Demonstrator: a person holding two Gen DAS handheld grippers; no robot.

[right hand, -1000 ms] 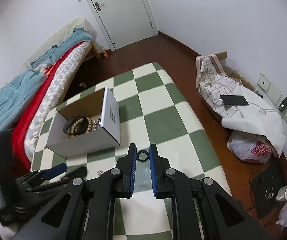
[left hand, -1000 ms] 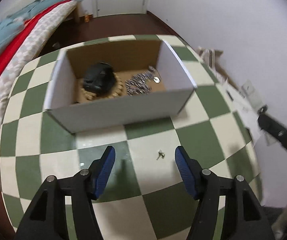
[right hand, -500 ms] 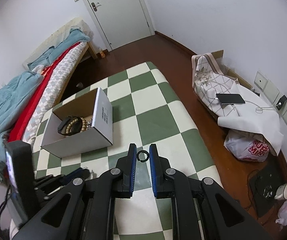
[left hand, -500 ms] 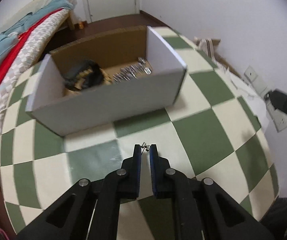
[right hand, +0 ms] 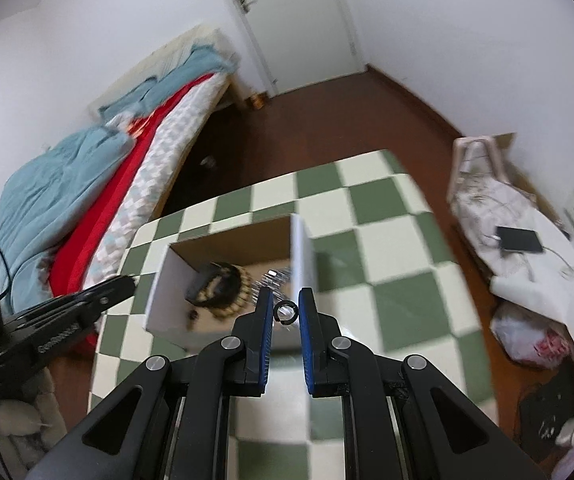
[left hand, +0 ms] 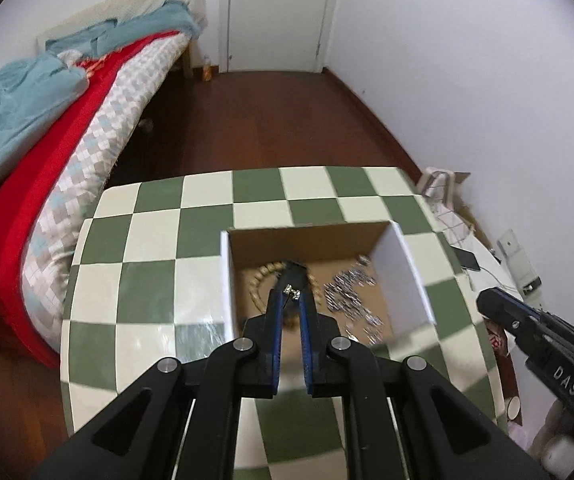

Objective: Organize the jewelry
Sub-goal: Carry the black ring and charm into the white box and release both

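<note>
Bead bracelets (left hand: 265,276) and a silver chain (left hand: 351,296) already lie in our cardboard box (left hand: 405,264); left gripper (left hand: 291,294) pinches an earring (left hand: 291,292), right gripper (right hand: 285,312) a dark ring (right hand: 285,313), both undelivered

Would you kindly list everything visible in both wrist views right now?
Box: one, white cardboard, open, on the table.
Table: one, green-and-cream checks.
Bead bracelet: one, tan, inside the box.
Dark bracelet: one, black, within the bead bracelet.
Silver chain: one heap, box's right half.
Earring: one, silver, pinched over the box.
Ring: one, dark, between tips.
Bed: one, red and teal bedding, left.
Door: one, white, far wall.
Phone: one, black, on white cloth.
Left tongs: black, blue pads, shut.
Right tongs: black, blue pads, holding the ring.
</note>
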